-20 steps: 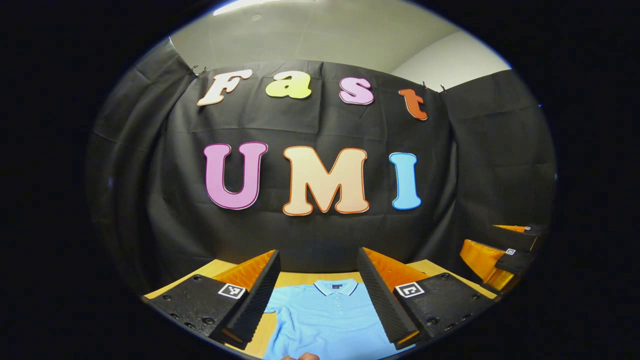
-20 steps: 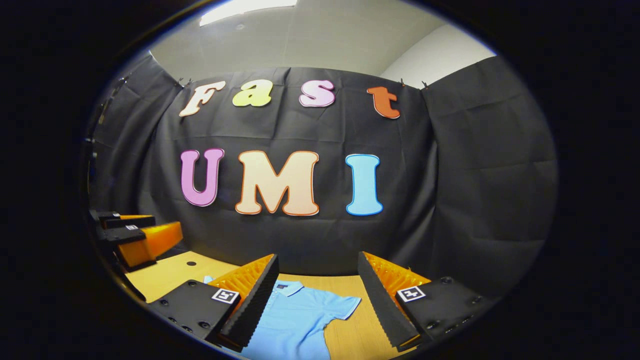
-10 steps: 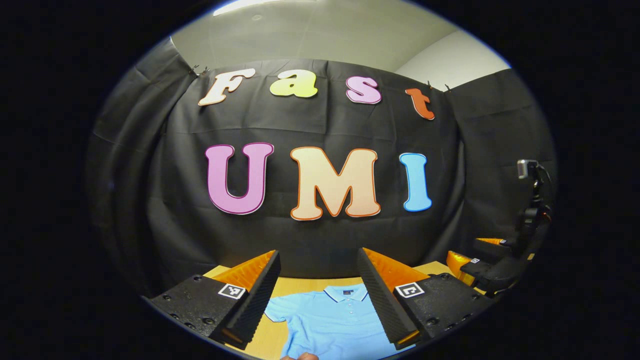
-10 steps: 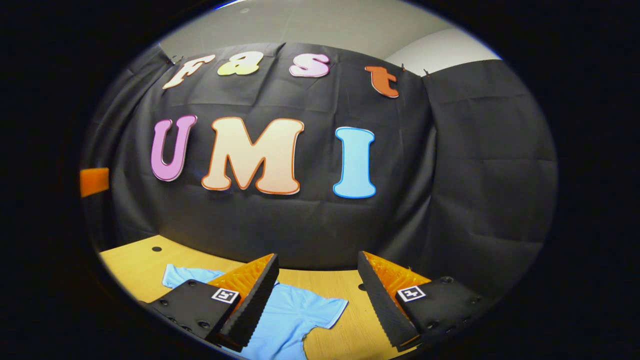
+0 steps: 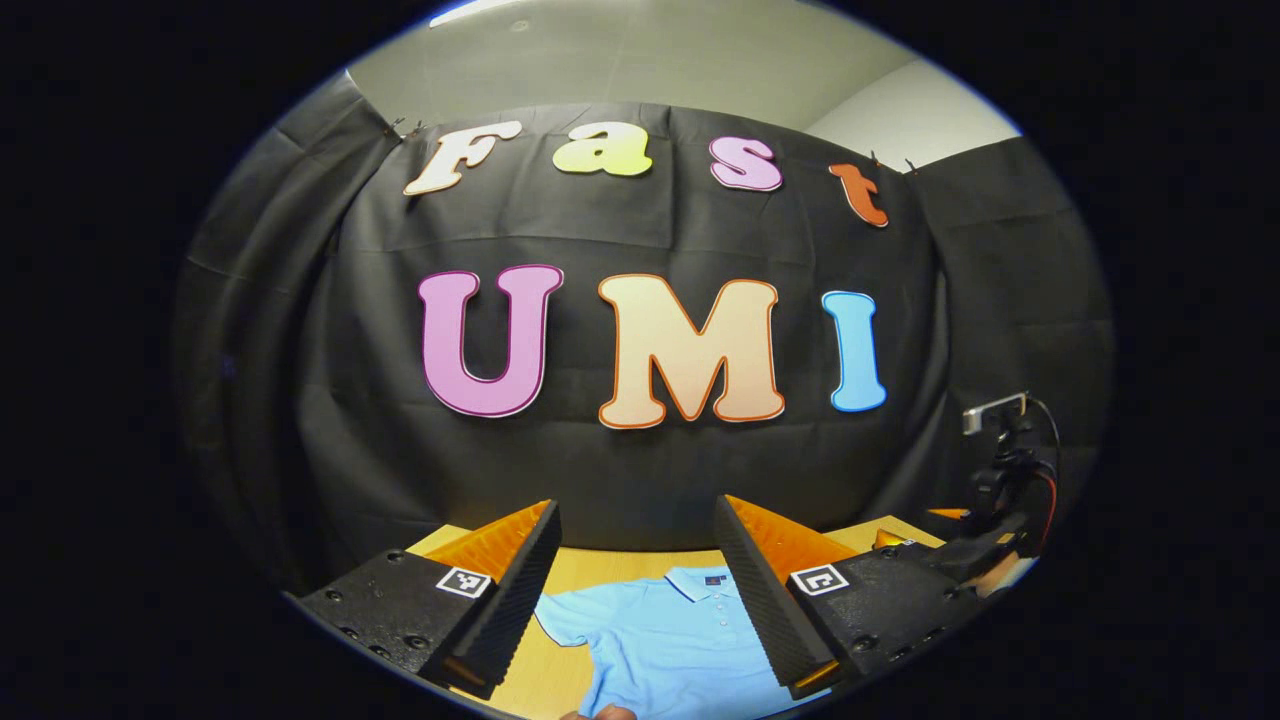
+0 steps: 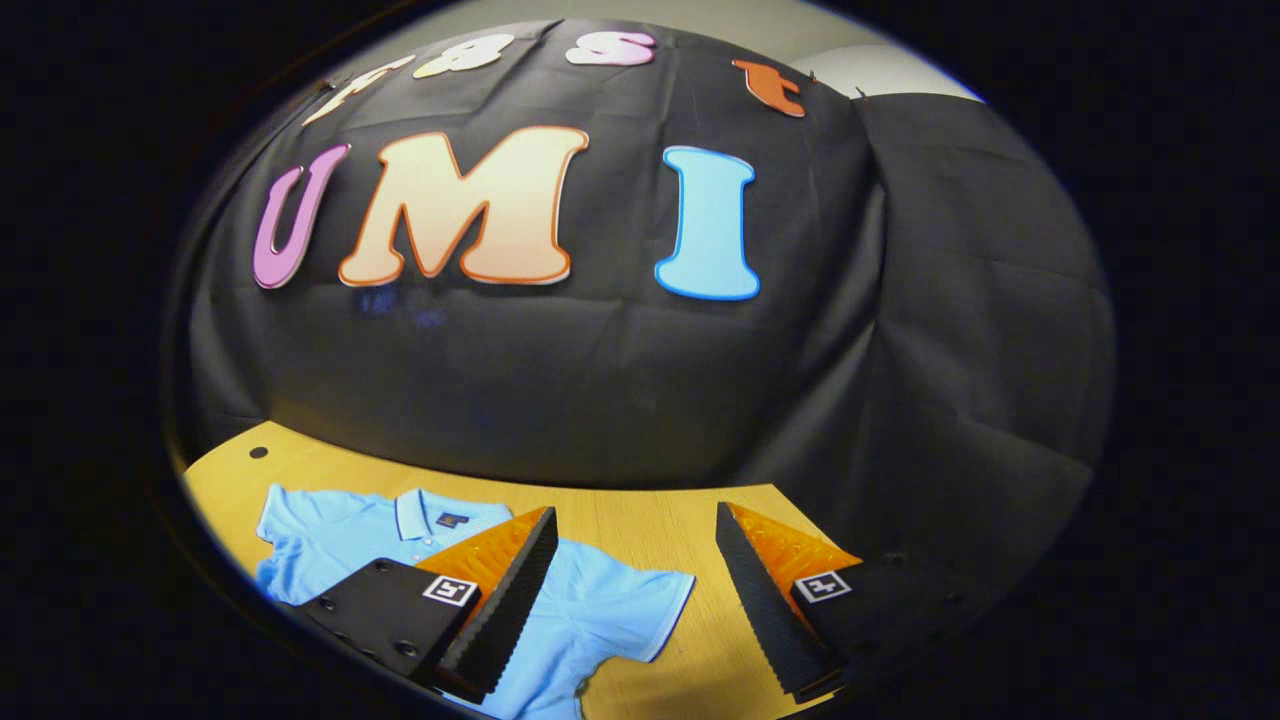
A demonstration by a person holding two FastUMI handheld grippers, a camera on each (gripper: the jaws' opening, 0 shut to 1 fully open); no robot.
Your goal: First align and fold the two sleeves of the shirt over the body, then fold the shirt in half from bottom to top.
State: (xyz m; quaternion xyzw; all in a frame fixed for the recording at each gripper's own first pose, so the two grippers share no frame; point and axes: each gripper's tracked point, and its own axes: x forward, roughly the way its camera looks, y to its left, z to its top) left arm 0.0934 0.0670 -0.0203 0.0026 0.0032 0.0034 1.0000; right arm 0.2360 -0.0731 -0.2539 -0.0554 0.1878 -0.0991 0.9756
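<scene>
A light blue polo shirt (image 5: 665, 640) lies flat on the wooden table (image 5: 580, 570), collar toward the booth's wall. My left gripper (image 5: 635, 610) hangs open above the shirt's chest, with the collar between its fingers in the left gripper view. In the right gripper view the shirt (image 6: 600, 610) spreads from the left to the middle, both short sleeves out flat. My right gripper (image 6: 635, 610) is open above the shirt's right sleeve (image 6: 650, 600) and holds nothing. The right gripper (image 5: 975, 555) also shows at the far right of the left gripper view.
The table (image 6: 650, 525) runs back to the black cloth wall. A small dark hole (image 6: 259, 452) sits in the tabletop at its far left corner. Bare wood lies to the right of the shirt. A fingertip (image 5: 605, 712) shows at the bottom edge of the left gripper view.
The right gripper has tilted downward and swung right, bringing the whole upper shirt and its right sleeve into its view. The left gripper has shifted slightly left. Both stay open.
</scene>
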